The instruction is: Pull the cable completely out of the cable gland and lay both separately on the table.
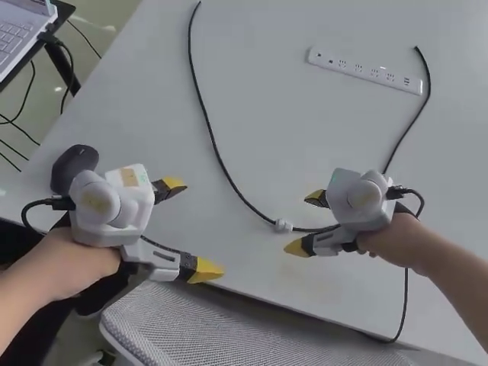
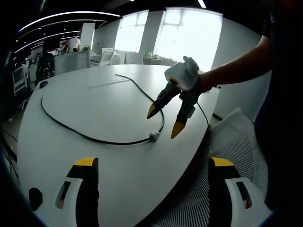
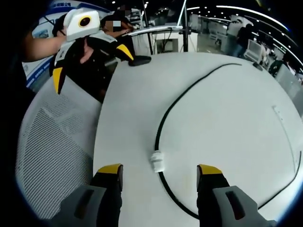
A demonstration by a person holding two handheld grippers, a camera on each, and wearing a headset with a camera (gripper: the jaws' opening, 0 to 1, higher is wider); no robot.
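A small white cable gland [image 1: 283,225] sits threaded on a long black cable [image 1: 216,149] lying on the white table [image 1: 305,122] near its front edge. My right gripper [image 1: 305,223] is open just right of the gland, its yellow tips on either side of the cable without touching it. In the right gripper view the gland [image 3: 156,161] lies between the open jaws of the right gripper [image 3: 159,169]. My left gripper [image 1: 188,227] is open and empty at the table's front left, well clear of the gland. The left gripper view has the gland [image 2: 153,136] below the right gripper [image 2: 165,120].
A white power strip [image 1: 364,71] lies at the back right of the table. A dark mouse [image 1: 74,164] rests at the left edge, and a laptop [image 1: 19,30] stands on a side stand. A grey mesh chair [image 1: 198,328] is just below the front edge.
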